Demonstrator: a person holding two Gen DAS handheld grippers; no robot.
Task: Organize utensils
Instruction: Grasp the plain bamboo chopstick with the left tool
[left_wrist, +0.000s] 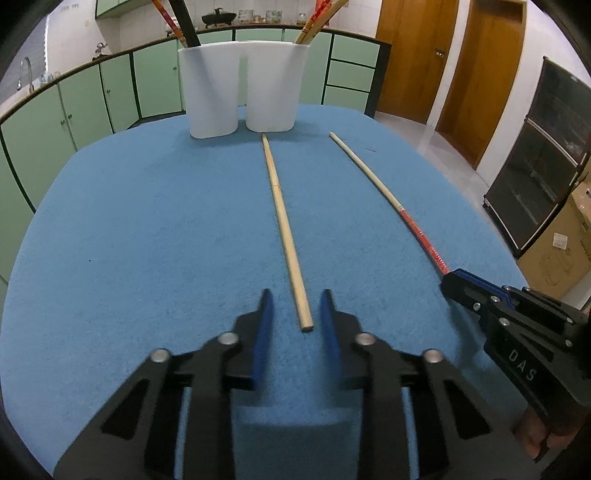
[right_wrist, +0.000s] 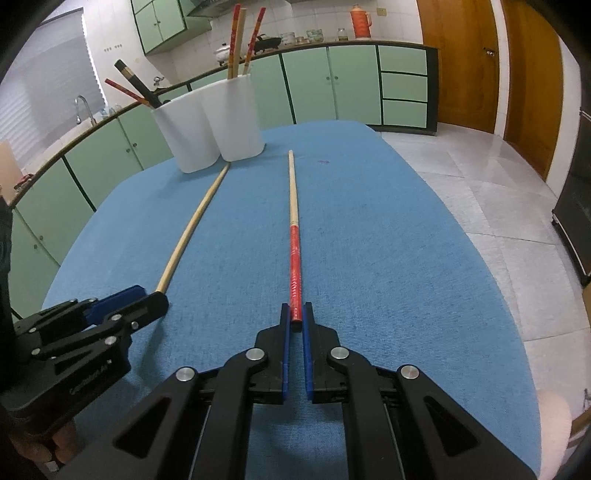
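Two long chopsticks lie on the blue tablecloth (left_wrist: 147, 221), pointing toward a white two-compartment holder (left_wrist: 240, 88) that stands at the far end with several chopsticks in it. The near end of the plain wooden chopstick (left_wrist: 284, 229) lies between the blue pads of my left gripper (left_wrist: 293, 295), whose jaws stand apart without touching it. My right gripper (right_wrist: 295, 308) is shut on the red-wrapped end of the other chopstick (right_wrist: 294, 258), which still rests on the cloth. Each gripper shows at the edge of the other's view: the right gripper (left_wrist: 452, 277) and the left gripper (right_wrist: 147, 295).
Green kitchen cabinets (right_wrist: 332, 85) curve behind the table, with a sink tap (right_wrist: 79, 107) at the left. The table's right edge drops to a tiled floor (right_wrist: 480, 184). Wooden doors (left_wrist: 461, 74) and a dark glass cabinet (left_wrist: 535, 166) stand to the right.
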